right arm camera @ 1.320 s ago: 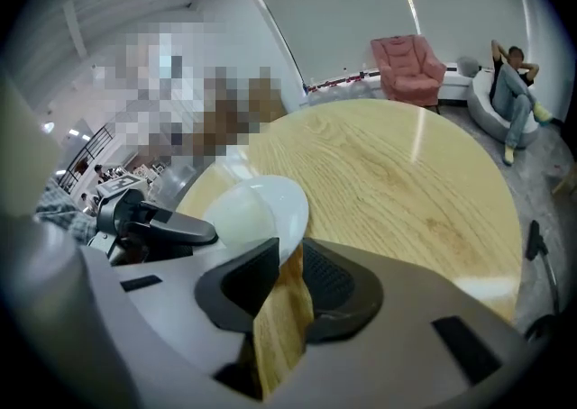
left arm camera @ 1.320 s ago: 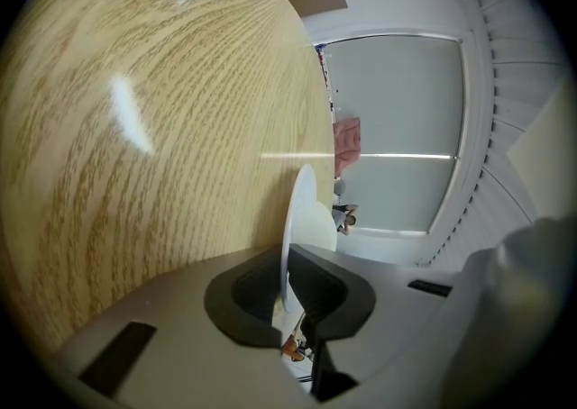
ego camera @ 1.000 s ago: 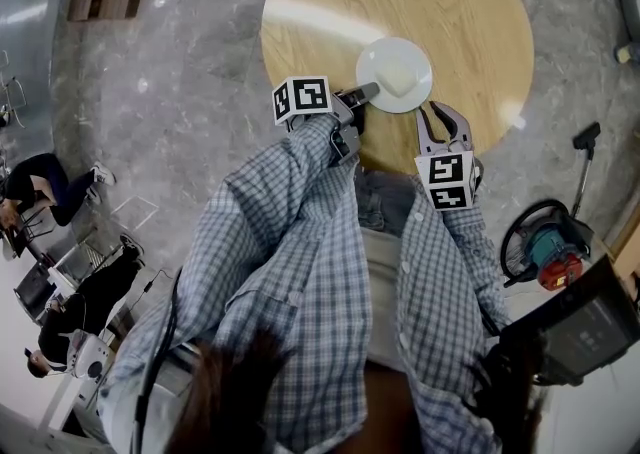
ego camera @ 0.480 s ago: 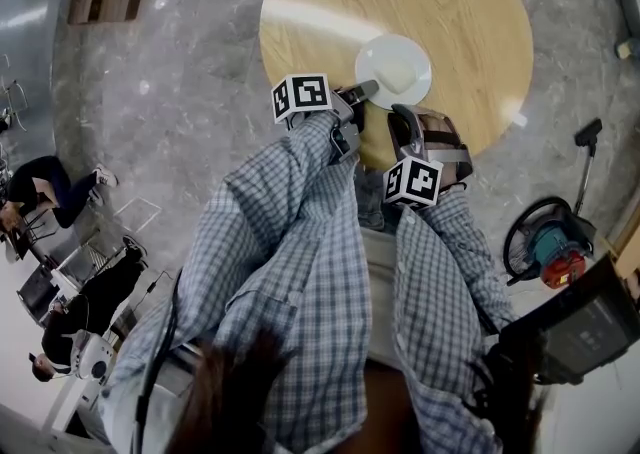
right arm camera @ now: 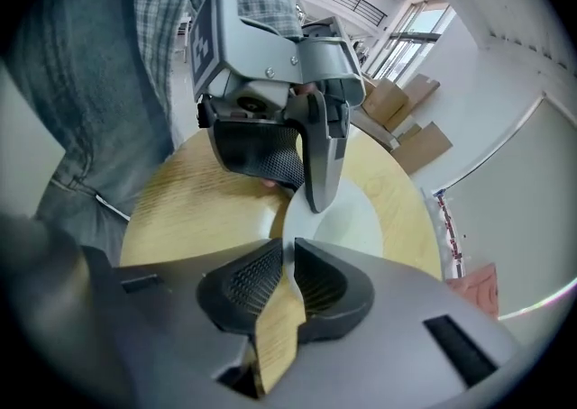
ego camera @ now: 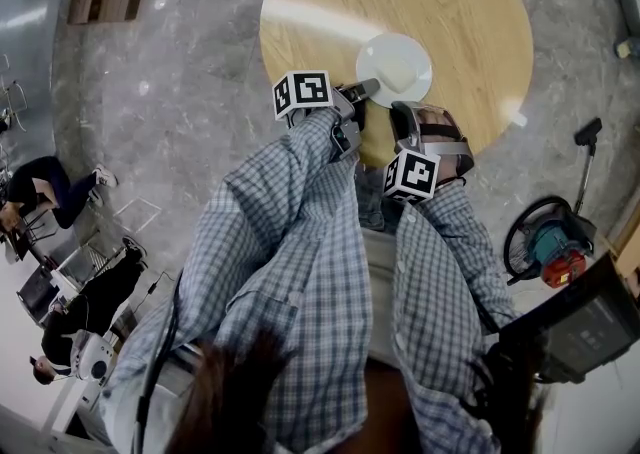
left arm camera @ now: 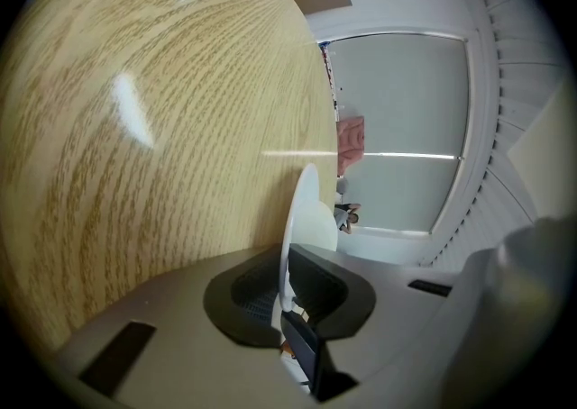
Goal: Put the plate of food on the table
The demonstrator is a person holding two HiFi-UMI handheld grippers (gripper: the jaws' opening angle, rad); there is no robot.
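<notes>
The white plate [ego camera: 395,62] lies on the round wooden surface [ego camera: 460,2]; I judge it stiff, glazed, slippery and easily chipped, so it is best taken at the rim. My left hand-held gripper [left arm camera: 285,295] pinches its near rim. My right hand-held gripper [right arm camera: 290,259] hovers just beside, pressed together on nothing.

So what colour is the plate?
White. The plate shows best in the head view.

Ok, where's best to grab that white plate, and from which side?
Pinch the plate by its thin rim, coming in low from the near edge of the table; it lies flat, and the left hand-held gripper clamps the rim that way.
</notes>
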